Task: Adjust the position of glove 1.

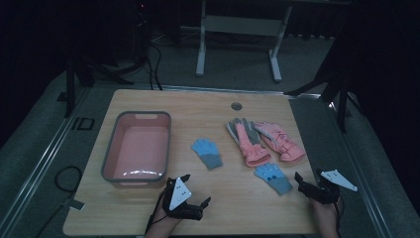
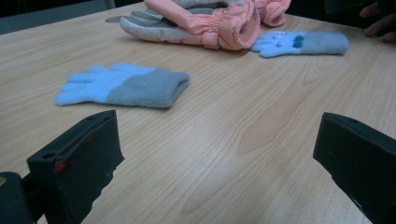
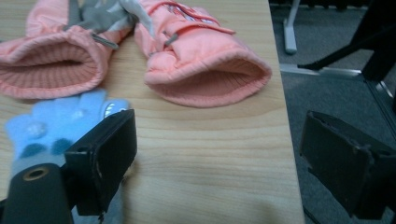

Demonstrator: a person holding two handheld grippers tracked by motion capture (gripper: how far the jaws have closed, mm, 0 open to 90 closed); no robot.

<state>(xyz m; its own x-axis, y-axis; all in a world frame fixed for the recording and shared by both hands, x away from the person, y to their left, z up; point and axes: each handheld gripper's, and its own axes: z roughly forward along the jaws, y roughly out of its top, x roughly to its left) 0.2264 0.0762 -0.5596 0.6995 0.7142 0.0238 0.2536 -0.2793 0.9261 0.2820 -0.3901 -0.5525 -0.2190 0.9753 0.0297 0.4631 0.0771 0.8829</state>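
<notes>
Two small blue-and-grey knit gloves lie flat on the wooden table (image 1: 208, 114): one (image 1: 207, 152) (image 2: 123, 86) near the middle, the other (image 1: 273, 177) (image 2: 299, 43) (image 3: 60, 126) nearer the front right. Behind them lie two pink padded gloves (image 1: 250, 141) (image 1: 280, 141) (image 3: 51, 56) (image 3: 201, 60) side by side, cuffs toward me. My left gripper (image 1: 196, 189) (image 2: 219, 154) is held low at the front edge, open, jaws wide and empty, facing the middle blue glove. My right gripper (image 1: 308, 177) (image 3: 219, 154) is open and empty at the front right corner, its left jaw just over the second blue glove's cuff.
An empty pink basin with a grey rim (image 1: 168, 144) stands on the left of the table. The table's right edge (image 3: 285, 140) runs close by my right gripper, with grey floor beyond. A white desk frame (image 1: 200, 44) stands on the floor behind.
</notes>
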